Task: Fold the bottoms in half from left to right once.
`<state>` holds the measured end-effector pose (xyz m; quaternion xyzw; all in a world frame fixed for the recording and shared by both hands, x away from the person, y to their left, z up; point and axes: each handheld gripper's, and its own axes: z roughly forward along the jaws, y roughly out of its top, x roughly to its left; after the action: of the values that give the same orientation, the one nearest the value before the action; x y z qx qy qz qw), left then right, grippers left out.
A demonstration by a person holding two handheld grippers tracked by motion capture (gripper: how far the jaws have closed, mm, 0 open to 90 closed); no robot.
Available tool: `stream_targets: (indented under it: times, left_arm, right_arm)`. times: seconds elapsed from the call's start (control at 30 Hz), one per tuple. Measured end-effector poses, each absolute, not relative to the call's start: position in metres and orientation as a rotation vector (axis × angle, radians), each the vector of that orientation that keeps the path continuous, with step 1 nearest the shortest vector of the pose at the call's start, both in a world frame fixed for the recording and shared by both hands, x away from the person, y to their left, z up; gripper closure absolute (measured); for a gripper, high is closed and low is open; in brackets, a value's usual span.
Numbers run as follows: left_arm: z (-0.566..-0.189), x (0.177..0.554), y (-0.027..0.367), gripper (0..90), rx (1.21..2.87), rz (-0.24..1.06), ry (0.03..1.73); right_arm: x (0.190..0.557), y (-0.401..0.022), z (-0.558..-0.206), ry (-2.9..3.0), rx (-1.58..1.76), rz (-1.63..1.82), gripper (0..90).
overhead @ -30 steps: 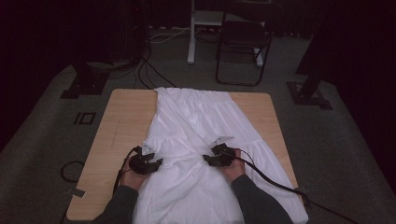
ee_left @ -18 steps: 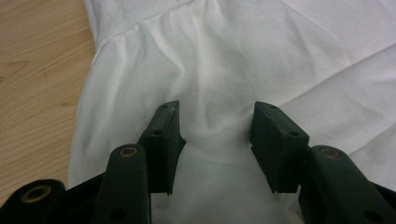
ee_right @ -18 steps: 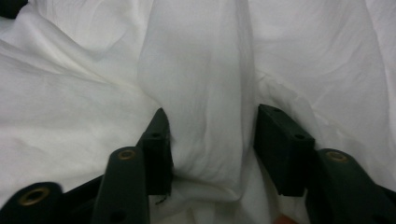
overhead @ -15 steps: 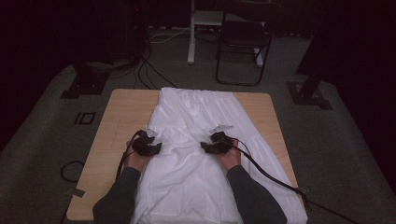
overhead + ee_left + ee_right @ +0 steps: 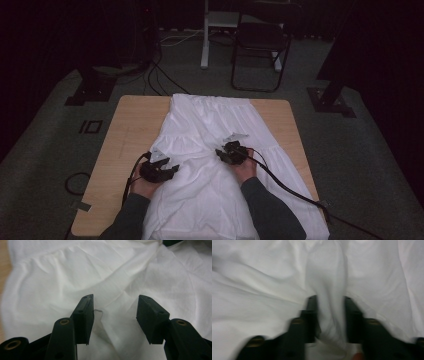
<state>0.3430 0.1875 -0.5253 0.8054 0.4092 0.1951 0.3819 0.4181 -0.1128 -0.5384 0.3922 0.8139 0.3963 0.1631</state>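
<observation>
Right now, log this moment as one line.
left gripper: open over white cloth | right gripper: pinching a cloth fold | table: cloth spread

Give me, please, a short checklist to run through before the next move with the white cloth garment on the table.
1. Right gripper has a fold of the white cloth garment between its jaws, which have just been closing: ok.
2. Whether that grip is firm: cannot tell, the right gripper view is blurred.
3. Left gripper has cloth: not ok, its jaws stand apart over the garment, having just been opening.
4. Garment lies on the light wooden table: ok, though its near hem hangs past the edge.
5. Garment flat: not ok, wrinkled in the middle.
</observation>
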Motion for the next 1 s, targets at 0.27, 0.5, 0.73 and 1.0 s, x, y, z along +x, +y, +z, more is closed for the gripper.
stream_targets:
  times: [0.27, 0.5, 0.73, 1.0]
  left_arm:
    - [-0.513, 0.340, 0.202, 48.0, 1.978, 0.519, 1.064]
    - [-0.513, 0.342, 0.199, 47.0, 1.979, 0.516, 1.062]
    - [-0.524, 0.347, 0.177, 42.4, 2.033, 0.494, 1.063]
    - [-0.549, 0.357, 0.143, 56.6, 2.199, 0.512, 1.053]
  right_arm:
    - [0.396, -0.136, -0.485, 2.207, 1.010, 1.331, 86.7]
    - [0.386, -0.202, -0.427, 1.929, 1.035, 1.377, 86.8]
    - [0.413, -0.261, -0.480, 1.949, 1.290, 1.053, 86.4]
    - [0.428, -0.268, -0.551, 2.090, 1.401, 0.900, 85.2]
